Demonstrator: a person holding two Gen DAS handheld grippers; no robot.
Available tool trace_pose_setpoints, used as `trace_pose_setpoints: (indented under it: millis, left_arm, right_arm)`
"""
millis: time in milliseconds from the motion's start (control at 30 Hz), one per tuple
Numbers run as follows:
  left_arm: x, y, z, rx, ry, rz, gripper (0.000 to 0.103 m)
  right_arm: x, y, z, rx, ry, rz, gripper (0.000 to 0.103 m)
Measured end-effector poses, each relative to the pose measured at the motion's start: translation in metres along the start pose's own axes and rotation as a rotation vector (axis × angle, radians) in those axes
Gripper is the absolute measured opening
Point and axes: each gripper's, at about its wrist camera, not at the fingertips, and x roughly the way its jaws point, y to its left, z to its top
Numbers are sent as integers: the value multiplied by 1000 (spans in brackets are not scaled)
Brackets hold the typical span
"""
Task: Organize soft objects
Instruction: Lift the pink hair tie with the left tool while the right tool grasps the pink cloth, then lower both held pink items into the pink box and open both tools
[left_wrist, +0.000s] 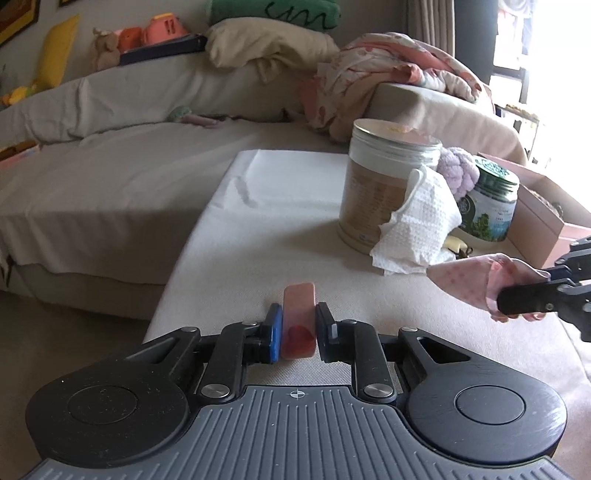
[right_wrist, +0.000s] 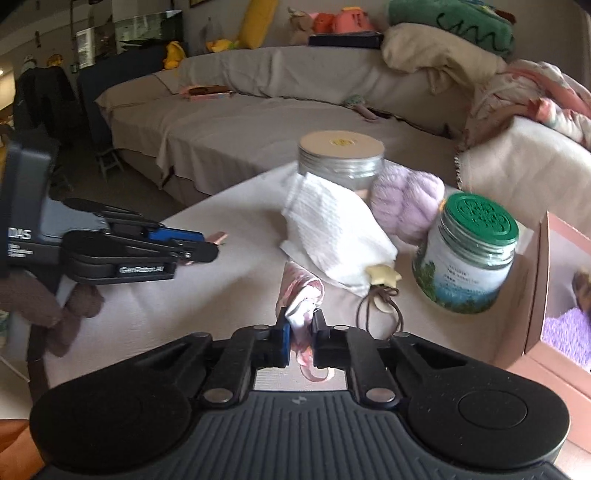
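In the left wrist view my left gripper (left_wrist: 298, 310) is shut on a flat pink soft block (left_wrist: 299, 295), held on edge just above the beige-covered table (left_wrist: 258, 240). To its right, my right gripper (left_wrist: 524, 288) grips a pink dotted cloth (left_wrist: 465, 280) lifted off the table. In the right wrist view that cloth (right_wrist: 301, 288) bunches between the pads of the right gripper (right_wrist: 300, 315), one end dangling below. My left gripper (right_wrist: 209, 243) shows at the left with the pink block (right_wrist: 220, 237) poking out of its tips.
Behind the cloth lie a white waffle cloth (right_wrist: 332, 236), a tall silver-lidded tin (right_wrist: 340, 158), a purple fluffy ball (right_wrist: 406, 206), a green-lidded jar (right_wrist: 469, 258) and a star charm on a cord (right_wrist: 382, 278). An open pink box (right_wrist: 554, 295) stands right. A sofa (left_wrist: 110, 166) runs behind.
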Motion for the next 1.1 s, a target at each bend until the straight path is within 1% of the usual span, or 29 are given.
trace_pose_setpoints:
  millis: [133, 233, 300, 367, 467, 533, 600, 700, 767, 800, 833, 867, 900, 933, 967, 1033, 1100]
  left_arm:
    - [-8, 6, 11, -15, -40, -11, 22]
    - [-19, 15, 37, -34, -94, -27, 22]
    - [-29, 21, 69, -48, -161, -45, 22]
    - [-40, 22, 110, -41, -246, -63, 22]
    - [-46, 9, 170, 0, -348, -89, 22]
    - [-42, -12, 202, 42, -384, -106, 22]
    - [-32, -39, 227, 61, -389, -171, 22]
    - [-11, -88, 249, 82, -354, -323, 22]
    - [7, -124, 252, 82, -315, -411, 23]
    - [19, -141, 250, 70, -284, -451, 23]
    - [33, -159, 247, 57, -234, -494, 23]
    - [48, -177, 240, 50, -160, -536, 23]
    - [65, -193, 232, 47, -69, -563, 23]
    - [80, -208, 222, 44, 3, -579, 23]
    - [93, -220, 211, 47, 53, -592, 23]
    - [108, -237, 192, 74, 108, -599, 23]
    - [114, -243, 183, 97, 109, -598, 23]
  right_arm:
    - [-12, -3, 12, 2, -29, 12, 8]
    - [-33, -15, 32, 23, -87, 22, 8]
    - [-52, -27, 50, 27, -140, 8, 8]
    - [-76, -44, 72, 41, -200, -9, 8]
    - [-113, -78, 97, 93, -296, -71, 8]
    - [-133, -102, 103, 126, -344, -138, 8]
    - [-149, -125, 102, 159, -370, -206, 8]
    - [-162, -159, 87, 205, -369, -285, 8]
    - [-160, -178, 73, 238, -335, -307, 9]
    - [-155, -186, 64, 249, -305, -309, 10]
    - [-149, -193, 53, 262, -270, -312, 14]
    - [-144, -199, 43, 278, -241, -316, 19]
    - [-139, -204, 30, 303, -218, -322, 33]
    - [-134, -208, 17, 325, -202, -326, 44]
    - [-131, -211, 4, 339, -192, -329, 45]
    - [-128, -211, -18, 356, -173, -355, 45]
    - [-129, -207, -36, 353, -162, -386, 47]
